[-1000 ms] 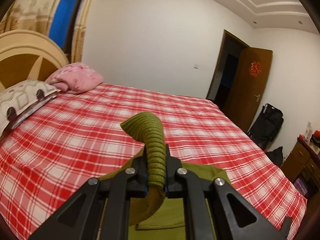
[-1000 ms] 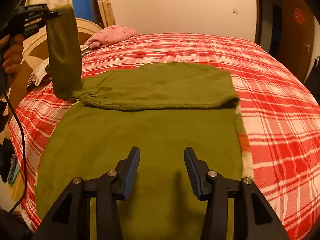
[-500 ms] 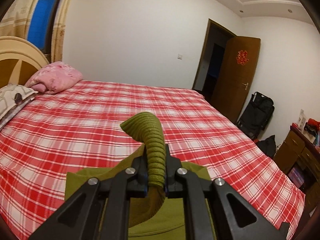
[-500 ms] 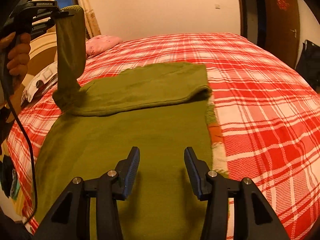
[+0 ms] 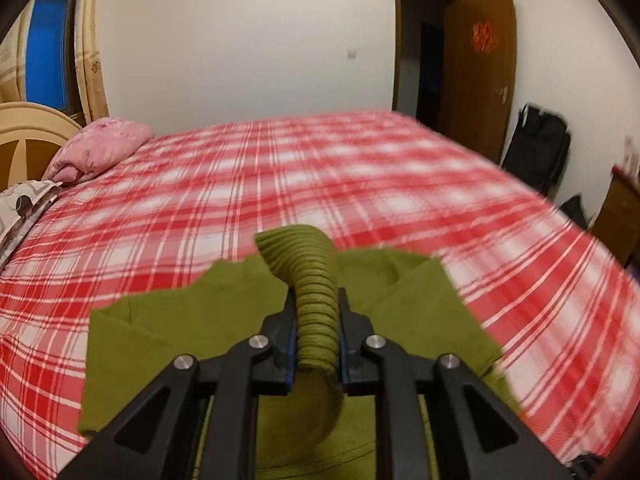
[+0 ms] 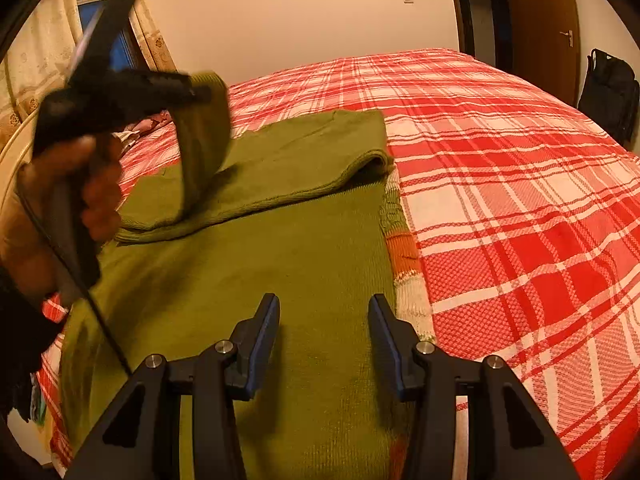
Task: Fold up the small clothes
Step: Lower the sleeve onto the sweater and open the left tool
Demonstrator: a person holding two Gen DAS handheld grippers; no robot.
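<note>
An olive-green knit sweater (image 6: pixel 304 264) lies flat on the red plaid bed (image 6: pixel 520 184), its upper part folded over the body. My left gripper (image 5: pixel 317 320) is shut on the ribbed cuff (image 5: pixel 308 272) of a sleeve and holds it lifted over the sweater (image 5: pixel 416 312). In the right wrist view the left gripper (image 6: pixel 200 90) shows at the left, with the sleeve (image 6: pixel 200 148) hanging from it down to the fold. My right gripper (image 6: pixel 323 320) is open and empty, low over the sweater's near part.
An orange and white striped edge (image 6: pixel 408 264) shows along the sweater's right side. A pink pillow (image 5: pixel 100 152) and a headboard (image 5: pixel 28 136) are at the bed's left end. A brown door (image 5: pixel 480 72), a black bag (image 5: pixel 536 148) and a wooden cabinet (image 5: pixel 616 216) stand at the right.
My left gripper has carried the sleeve cuff to the right, over the folded sweater, and lower. My right gripper has stayed open over the near part.
</note>
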